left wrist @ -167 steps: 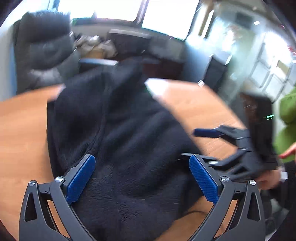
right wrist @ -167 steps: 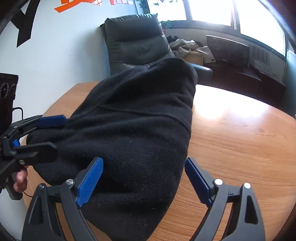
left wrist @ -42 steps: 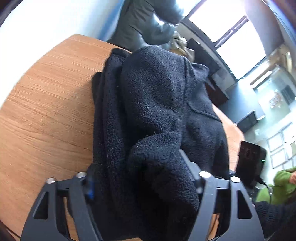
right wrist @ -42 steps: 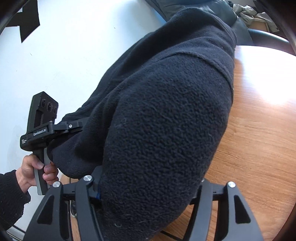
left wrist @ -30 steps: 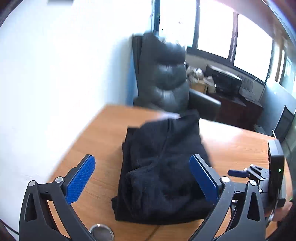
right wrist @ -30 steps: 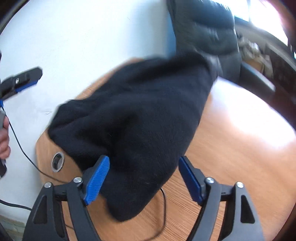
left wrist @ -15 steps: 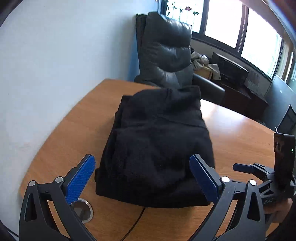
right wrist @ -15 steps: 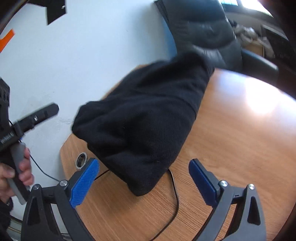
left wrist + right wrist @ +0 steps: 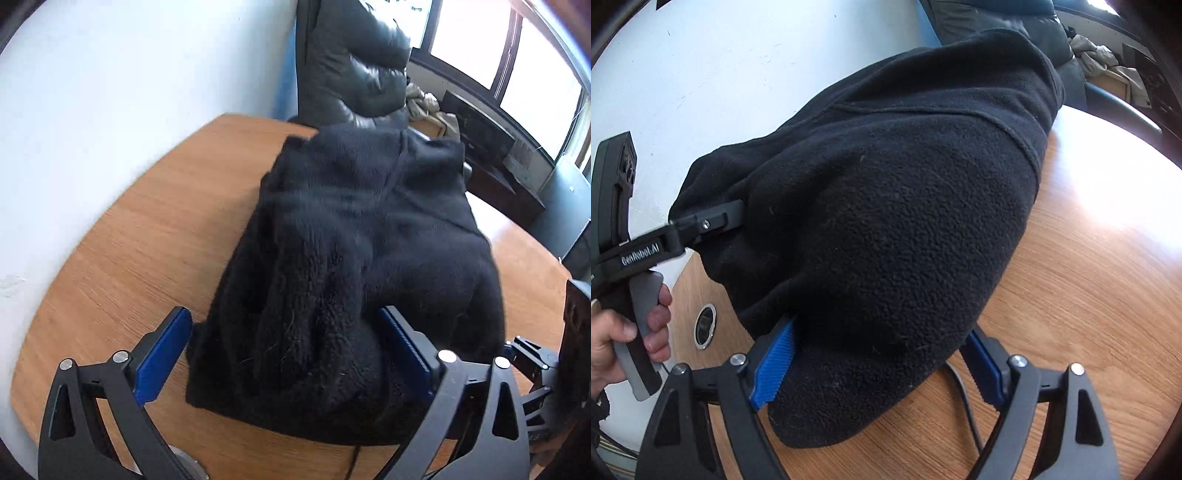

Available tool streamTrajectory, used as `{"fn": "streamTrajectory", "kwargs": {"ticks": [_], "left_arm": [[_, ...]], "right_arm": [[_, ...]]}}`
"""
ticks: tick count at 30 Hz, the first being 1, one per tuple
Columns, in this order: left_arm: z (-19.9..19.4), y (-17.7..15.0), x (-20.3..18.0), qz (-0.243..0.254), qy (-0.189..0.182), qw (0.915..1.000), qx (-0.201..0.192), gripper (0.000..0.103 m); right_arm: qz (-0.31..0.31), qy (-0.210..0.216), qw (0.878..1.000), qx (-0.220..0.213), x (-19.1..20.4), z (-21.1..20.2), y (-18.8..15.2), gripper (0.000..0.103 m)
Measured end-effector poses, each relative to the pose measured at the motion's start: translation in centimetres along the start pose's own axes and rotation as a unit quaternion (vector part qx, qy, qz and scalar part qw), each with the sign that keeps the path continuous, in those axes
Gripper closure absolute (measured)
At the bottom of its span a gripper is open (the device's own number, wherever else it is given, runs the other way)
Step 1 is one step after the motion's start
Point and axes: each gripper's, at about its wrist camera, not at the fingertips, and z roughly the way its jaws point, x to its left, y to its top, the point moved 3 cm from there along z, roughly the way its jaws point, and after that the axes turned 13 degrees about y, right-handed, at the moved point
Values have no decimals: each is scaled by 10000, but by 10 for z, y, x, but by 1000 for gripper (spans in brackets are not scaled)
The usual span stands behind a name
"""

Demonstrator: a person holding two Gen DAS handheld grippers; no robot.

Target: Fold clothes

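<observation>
On the counter (image 9: 122, 236), by the white wall, the black fleece (image 9: 362, 266) lies as a thick folded bundle, its near end facing both grippers and its far end toward the leather chair (image 9: 354, 62).

Left gripper (image 9: 284, 354): fingers wide and closing, the left corner of the near end bunched between them. Its right pad is against the pile; the left pad (image 9: 162, 350) stands just clear of the cloth. Right gripper (image 9: 879, 369): fingers wide and closing around the right corner. Fleece bulges over both pads, so I cannot tell whether they press yet. A hand (image 9: 617, 332) holds the left gripper's handle at the edge of the right wrist view.

Risks, as I judge them:
- Bundle is thick and springy. Fingers may catch only the top layers, and the lower ones would then sag out and undo the fold.
- Uneven bite: if one gripper seizes before the other, the near end would twist and the fold go crooked.
- A black cable (image 9: 964, 395) runs under the near end beside the right fingers. It could be pinched with the cloth or dragged.
- A metal grommet (image 9: 703, 326) sits in the counter near the left corner, where a low fingertip could snag.

Against half a second ago: both grippers then hung back with bare blue pads and nothing between them. Now both have dropped onto the near end and straddle it.
</observation>
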Motion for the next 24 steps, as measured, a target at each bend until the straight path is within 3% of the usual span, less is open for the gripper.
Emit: {"fn": "streamTrajectory", "kwargs": {"ticks": [3,6,9,16,20,24], "left_arm": [[-63,10,-11,241,307,9971,-653,5],[-137,12,-33,424,799,9900,-1087,0],[-200,11,-58,425,1008,9881,-1081,0],[-314,6,-97,168,738,9927,-939,0],[-356,-4,-104,-162,640,9943,-842,0],[-401,-17,-111,-191,991,9896,-1026,0]], "right_arm": [[-225,-286,9993,-64,15,-24,-2,16],[-735,-604,9953,-193,46,-77,-4,15],[-1111,-680,9908,-360,83,-136,-2,11],[-1784,-692,9760,-1042,165,-258,4,2],[-1870,-701,9721,-1233,193,-295,0,2],[-1989,-719,9687,-1296,212,-328,-10,2]]}}
